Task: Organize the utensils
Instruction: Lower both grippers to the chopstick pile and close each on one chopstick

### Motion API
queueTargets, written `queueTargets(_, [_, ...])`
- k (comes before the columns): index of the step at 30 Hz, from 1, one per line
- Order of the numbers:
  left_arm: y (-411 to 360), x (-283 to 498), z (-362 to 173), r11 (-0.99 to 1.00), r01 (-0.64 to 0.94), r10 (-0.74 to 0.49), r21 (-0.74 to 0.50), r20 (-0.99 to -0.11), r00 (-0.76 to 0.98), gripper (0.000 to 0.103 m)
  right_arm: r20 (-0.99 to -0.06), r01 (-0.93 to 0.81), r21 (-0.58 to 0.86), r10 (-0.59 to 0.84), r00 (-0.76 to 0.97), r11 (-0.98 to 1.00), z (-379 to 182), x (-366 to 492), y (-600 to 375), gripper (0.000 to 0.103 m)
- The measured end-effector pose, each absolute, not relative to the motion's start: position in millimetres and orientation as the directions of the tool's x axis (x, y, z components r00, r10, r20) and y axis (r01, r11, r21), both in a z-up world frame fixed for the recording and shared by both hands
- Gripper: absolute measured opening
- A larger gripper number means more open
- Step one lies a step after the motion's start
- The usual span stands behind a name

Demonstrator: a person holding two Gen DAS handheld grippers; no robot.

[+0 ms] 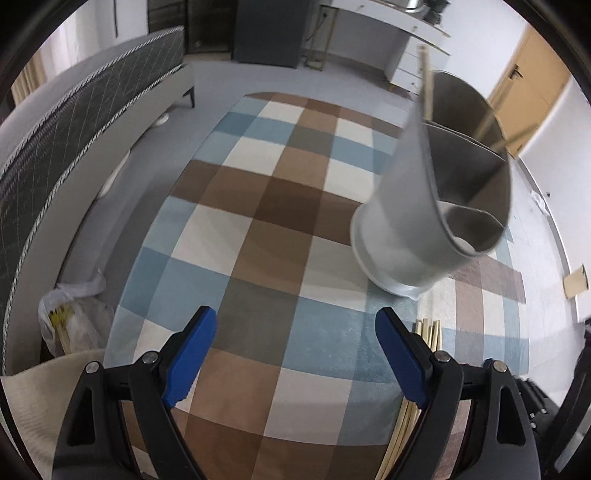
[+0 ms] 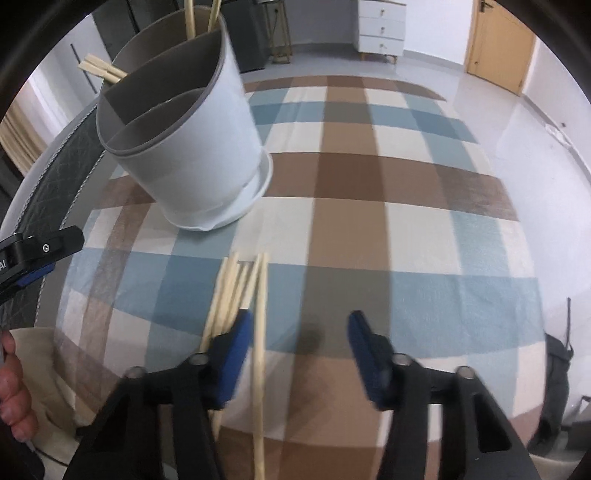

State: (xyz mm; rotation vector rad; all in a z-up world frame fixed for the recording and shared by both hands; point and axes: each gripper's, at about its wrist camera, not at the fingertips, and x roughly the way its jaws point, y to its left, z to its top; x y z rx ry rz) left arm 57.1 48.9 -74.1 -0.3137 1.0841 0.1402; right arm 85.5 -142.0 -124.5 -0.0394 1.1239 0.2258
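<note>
Left gripper [image 1: 295,332]: its blue-padded fingers [image 1: 192,354] stand wide apart with nothing between them, hanging over the checked cloth. From the right wrist view only a black and blue edge of it shows at the far left [image 2: 37,251].

Right gripper [image 2: 301,347]: fingers [image 2: 232,354] spread apart, holding nothing. Its left finger sits over the near end of the loose chopsticks; whether it touches them I cannot tell.

Utensil holder [image 2: 192,147]: a pale grey round pot on a matching saucer base, standing on the table to the left of the right gripper and ahead-right of the left one [image 1: 424,206]. Inside, darker grey walls split it into compartments.

Chopsticks in the holder [image 2: 103,70]: a few pale wooden sticks lean out of the rear compartment, some upright, some slanting over the rim. They also show in the left wrist view [image 1: 428,88].

Loose chopsticks [image 2: 236,291]: a bundle of pale sticks lies on the cloth just in front of the holder, fanned slightly. One stick [image 2: 260,350] lies between the right gripper's fingers, close by the left finger.

Table [image 2: 369,221]: covered in a blue, brown and cream checked cloth.

Surroundings: a bed [image 1: 74,122] to the left, white drawers [image 2: 380,29] and a wooden door [image 2: 498,48] at the far wall.
</note>
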Motion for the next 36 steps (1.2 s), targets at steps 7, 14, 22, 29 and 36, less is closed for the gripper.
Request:
queueTargets(7, [53.6, 64.1, -81.3, 0.937, -0.287, -0.063, -0.201, -0.901, 0.428, 0.084, -0.912, -0.261, 0.024, 0.128, 0.389, 0.965, -137.7, 93.5, -119.2, 0.039])
queueTargets(14, [57.7, 67.0, -82.1, 0.929, -0.302, -0.073, -0.213, -0.907, 0.416, 0.084, -0.916, -0.266, -0.035, 0.076, 0.395, 0.963, -143.6, 91.3, -116.2, 0.027])
queueTargets(22, [61.7, 68.1, -82.3, 0.933, -0.313, -0.03, -0.176, -0.907, 0.42, 0.084, -0.896, -0.269, -0.02, 0.101, 0.432, 0.963, -143.0, 105.1, -107.7, 0.018])
queueTargets(29, [50.0, 67.2, -80.1, 0.953, -0.258, -0.029, -0.158, -0.897, 0.442, 0.084, -0.884, -0.182, 0.159, 0.222, 0.411, 0.97, -133.6, 111.0, -131.7, 0.003])
queueTargets(36, [6.3, 63.0, -96.1, 0.974, -0.059, -0.18, -0.219, -0.907, 0.381, 0.084, -0.82, -0.103, 0.285, 0.298, 0.488, 0.953, -101.3, 100.7, -168.7, 0.003])
